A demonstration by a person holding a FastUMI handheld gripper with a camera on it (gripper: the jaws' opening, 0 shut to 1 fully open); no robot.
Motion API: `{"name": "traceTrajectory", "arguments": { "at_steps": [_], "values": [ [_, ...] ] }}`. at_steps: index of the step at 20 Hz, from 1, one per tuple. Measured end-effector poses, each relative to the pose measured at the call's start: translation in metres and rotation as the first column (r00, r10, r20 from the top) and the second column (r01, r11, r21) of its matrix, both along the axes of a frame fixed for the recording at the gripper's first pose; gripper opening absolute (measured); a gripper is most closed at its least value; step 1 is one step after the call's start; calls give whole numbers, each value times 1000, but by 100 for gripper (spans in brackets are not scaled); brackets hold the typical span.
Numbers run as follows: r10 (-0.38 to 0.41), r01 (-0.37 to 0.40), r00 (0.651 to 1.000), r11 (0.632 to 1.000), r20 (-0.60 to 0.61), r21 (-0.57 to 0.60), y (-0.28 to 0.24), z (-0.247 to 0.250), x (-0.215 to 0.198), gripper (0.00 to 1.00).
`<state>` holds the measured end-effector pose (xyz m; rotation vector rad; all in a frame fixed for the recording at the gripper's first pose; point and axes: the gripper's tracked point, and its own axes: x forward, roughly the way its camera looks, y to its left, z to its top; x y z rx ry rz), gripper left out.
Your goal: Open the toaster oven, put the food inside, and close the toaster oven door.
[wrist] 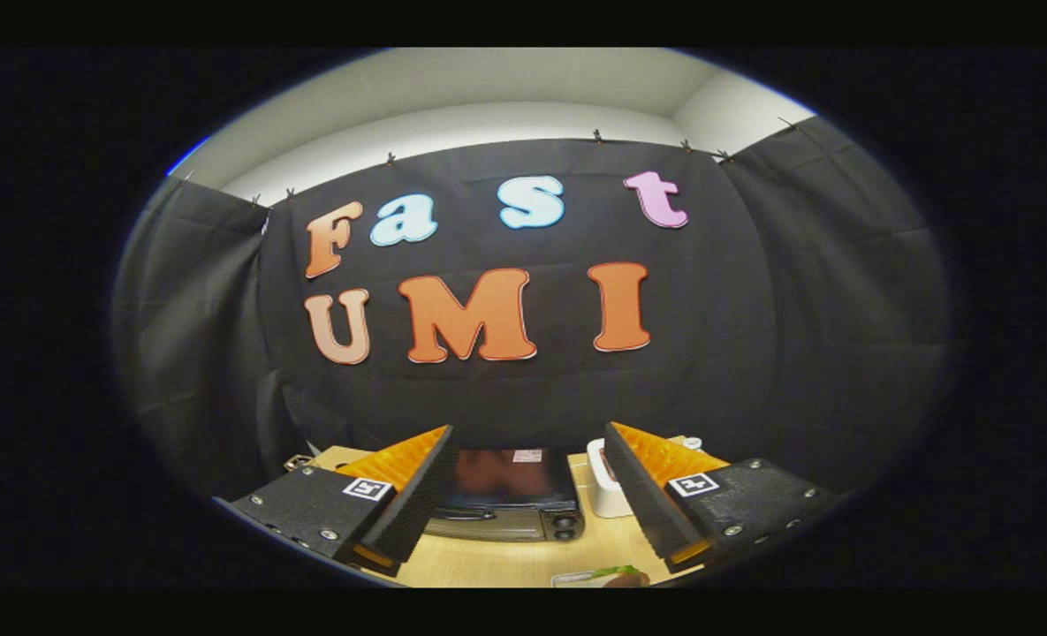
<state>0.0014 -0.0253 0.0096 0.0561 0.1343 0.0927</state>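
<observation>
Wooden table carries a closed toaster oven — gripper spread wide, holding nothing; labels unreadable.

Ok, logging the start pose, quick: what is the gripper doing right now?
Gripper: open, holding nothing; its fingers stand wide apart, above the table, with the toaster oven seen between them and beyond.

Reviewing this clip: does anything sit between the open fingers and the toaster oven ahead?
Nothing visible does. The gripper is open and holds nothing; the toaster oven sits beyond the fingers on the wooden table, door shut. A white container stands beside it, off the path.
</observation>
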Motion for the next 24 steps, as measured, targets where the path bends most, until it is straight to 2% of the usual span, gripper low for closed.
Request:
{"name": "traceTrajectory", "arguments": {
  "at_steps": [9,18,24],
  "values": [
    [-35,35,999,999,-13,-42,-23,-17,12,98],
    [15,-21,997,997,-73,-78,51,-70,38,98],
    [32,-47,990,993,-138,-109,103,-124,56,98]
  ]
}}
